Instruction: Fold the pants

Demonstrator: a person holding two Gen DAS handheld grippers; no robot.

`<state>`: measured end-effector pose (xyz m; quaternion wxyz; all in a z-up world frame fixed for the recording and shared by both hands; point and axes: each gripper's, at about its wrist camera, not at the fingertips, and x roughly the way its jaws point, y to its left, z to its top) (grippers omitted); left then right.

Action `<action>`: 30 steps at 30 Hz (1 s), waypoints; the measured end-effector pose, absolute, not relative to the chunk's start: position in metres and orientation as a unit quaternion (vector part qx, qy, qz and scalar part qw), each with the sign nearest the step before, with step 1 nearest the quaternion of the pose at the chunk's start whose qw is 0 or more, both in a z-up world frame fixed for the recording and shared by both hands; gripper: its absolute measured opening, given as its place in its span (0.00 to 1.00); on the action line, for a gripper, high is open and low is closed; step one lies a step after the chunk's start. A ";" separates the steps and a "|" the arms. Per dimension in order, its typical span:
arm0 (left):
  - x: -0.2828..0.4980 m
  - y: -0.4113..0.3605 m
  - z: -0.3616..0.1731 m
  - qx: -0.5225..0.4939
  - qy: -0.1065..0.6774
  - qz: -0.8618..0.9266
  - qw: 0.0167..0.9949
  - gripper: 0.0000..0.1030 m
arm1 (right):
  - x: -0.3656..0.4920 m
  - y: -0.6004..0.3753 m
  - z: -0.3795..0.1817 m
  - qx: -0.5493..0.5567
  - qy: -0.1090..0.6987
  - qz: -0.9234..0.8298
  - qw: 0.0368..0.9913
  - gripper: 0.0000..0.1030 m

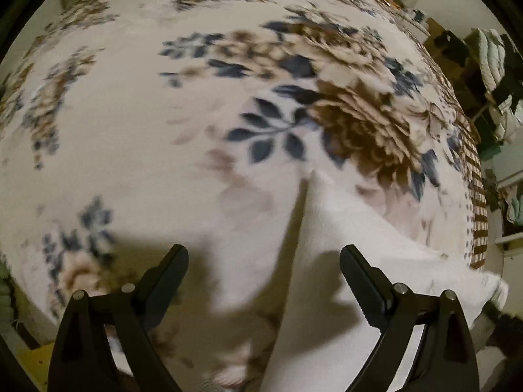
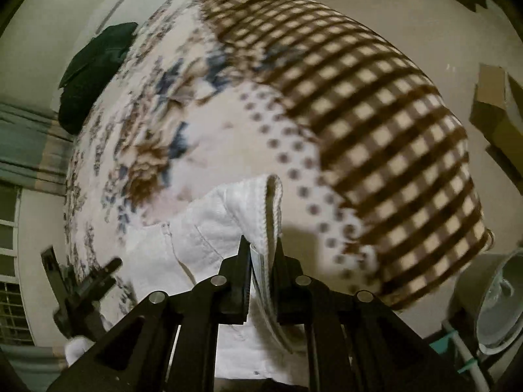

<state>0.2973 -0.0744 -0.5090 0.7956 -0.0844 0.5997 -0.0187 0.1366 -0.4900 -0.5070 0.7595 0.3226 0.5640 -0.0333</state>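
Note:
White pants (image 1: 343, 261) lie on a floral bed blanket (image 1: 163, 114), a pale leg spreading under and right of my left gripper (image 1: 264, 259), which is open and empty above the cloth. In the right wrist view my right gripper (image 2: 263, 245) is shut on the pants' elastic waistband (image 2: 271, 202), which stands up in a fold between the fingers. The rest of the pants (image 2: 196, 245) spreads left and below. The left gripper (image 2: 81, 281) shows at the lower left there, blurred.
The blanket has a brown checked border (image 2: 376, 114) at the bed edge. A dark garment (image 2: 94, 68) lies at the bed's far side. A fan (image 2: 500, 300) and cardboard boxes (image 2: 500, 104) stand on the floor at the right. Clothes hang at right (image 1: 493, 75).

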 end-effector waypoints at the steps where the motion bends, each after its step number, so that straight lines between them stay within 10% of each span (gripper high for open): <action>1: 0.305 -0.081 -0.517 -0.082 0.606 -0.023 0.791 0.92 | 0.135 -0.495 -0.513 0.322 0.567 -0.036 0.757 0.11; 7: 0.338 -0.088 -0.555 -0.079 0.633 -0.026 0.769 1.00 | 0.148 -0.506 -0.567 0.312 0.603 -0.059 0.731 0.15; 14: 0.315 -0.058 -0.525 -0.155 0.612 -0.066 0.772 1.00 | 0.135 -0.539 -0.571 0.388 0.584 -0.017 0.713 0.79; 21: 0.283 -0.057 -0.553 -0.237 0.607 -0.137 0.746 0.97 | 0.136 -0.542 -0.614 0.420 0.610 0.066 0.668 0.83; 23: 0.282 -0.066 -0.553 -0.234 0.607 -0.140 0.747 0.92 | 0.142 -0.536 -0.612 0.412 0.601 0.071 0.682 0.66; 25: 0.285 -0.070 -0.547 -0.222 0.603 -0.143 0.752 0.92 | 0.148 -0.527 -0.601 0.395 0.591 0.083 0.698 0.11; 30: 0.288 -0.071 -0.534 -0.183 0.601 -0.140 0.766 0.92 | 0.159 -0.504 -0.563 0.315 0.593 0.043 0.740 0.10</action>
